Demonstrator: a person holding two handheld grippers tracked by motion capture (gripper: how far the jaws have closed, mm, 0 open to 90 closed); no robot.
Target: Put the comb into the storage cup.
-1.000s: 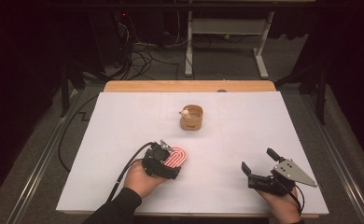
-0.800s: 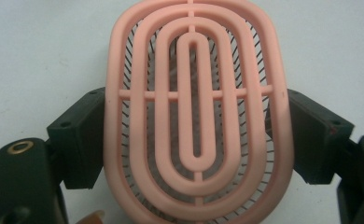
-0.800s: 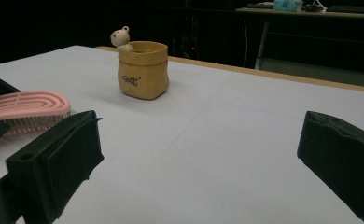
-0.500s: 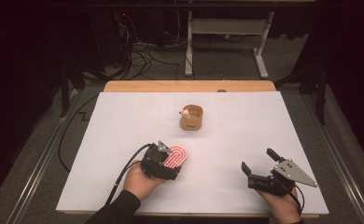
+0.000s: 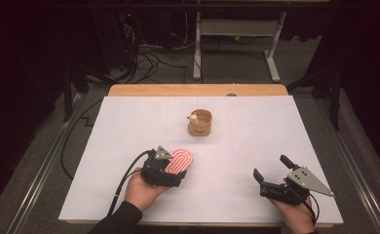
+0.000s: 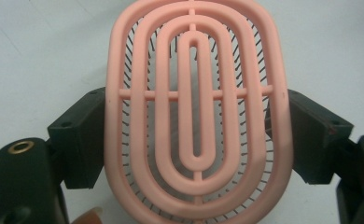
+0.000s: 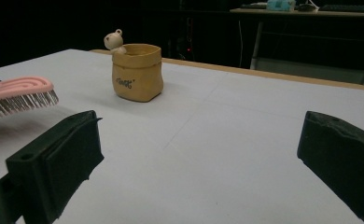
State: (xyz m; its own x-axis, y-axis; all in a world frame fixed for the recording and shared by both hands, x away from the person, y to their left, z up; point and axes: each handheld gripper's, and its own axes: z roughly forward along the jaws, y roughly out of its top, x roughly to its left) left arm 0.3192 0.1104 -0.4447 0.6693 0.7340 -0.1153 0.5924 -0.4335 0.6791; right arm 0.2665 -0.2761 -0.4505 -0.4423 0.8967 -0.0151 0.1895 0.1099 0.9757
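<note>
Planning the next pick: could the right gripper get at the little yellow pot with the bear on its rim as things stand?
Probably yes. The right gripper has open, empty jaws, and only bare white table lies between it and the pot. The pink brush sits off to the side.

Pink hairbrush (image 6: 196, 116) with concentric oval rings, dark bristles. Tan pouch-shaped cup (image 5: 200, 124) with small dark lettering, cream bear figure (image 7: 114, 40) on rim. White bench (image 5: 256, 131), wood edge. Black hand-held grippers.

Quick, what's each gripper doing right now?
Left gripper: shut on the pink brush, held across its sides.
Right gripper: open, holding nothing.
</note>
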